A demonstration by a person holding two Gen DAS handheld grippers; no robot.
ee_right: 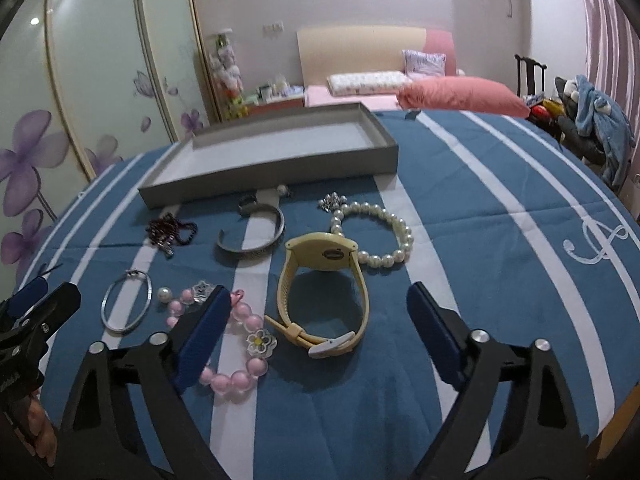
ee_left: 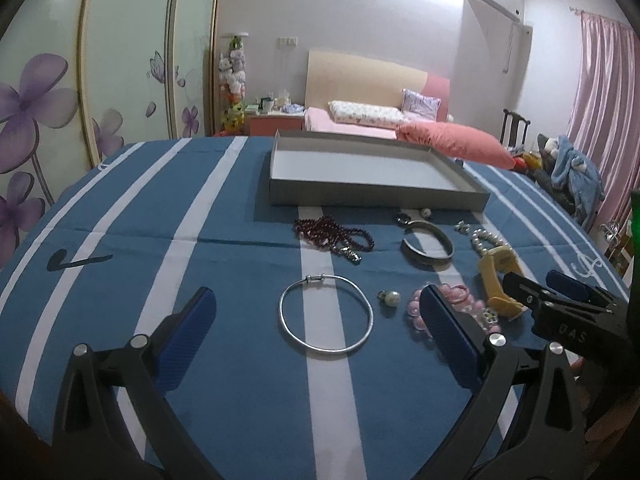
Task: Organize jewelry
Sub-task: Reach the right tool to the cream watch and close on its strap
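Note:
Jewelry lies on a blue striped cloth in front of an empty grey tray [ee_left: 376,199] [ee_right: 272,176]. My left gripper [ee_left: 318,290] is open above a thin silver bangle [ee_left: 281,312] [ee_right: 105,308], not touching it. My right gripper [ee_right: 320,292] [ee_left: 540,284] is open, with a yellow watch [ee_right: 322,254] [ee_left: 494,280] lying ahead between its fingers, clear of the pads. A pink bead bracelet [ee_right: 240,380] [ee_left: 414,306] lies partly under the right gripper's left finger [ee_right: 204,332]. Farther off lie a pearl bracelet [ee_right: 400,240], a silver cuff [ee_right: 256,248] [ee_left: 428,258] and dark red beads [ee_right: 172,228] [ee_left: 332,234].
A loose pearl earring [ee_left: 390,298] [ee_right: 163,294] sits beside the bangle, and small silver pieces [ee_right: 332,200] lie near the tray. Behind the table are a bed with a pink pillow [ee_left: 456,144], a wardrobe with purple flowers [ee_left: 36,100] and a chair piled with clothes [ee_left: 572,168].

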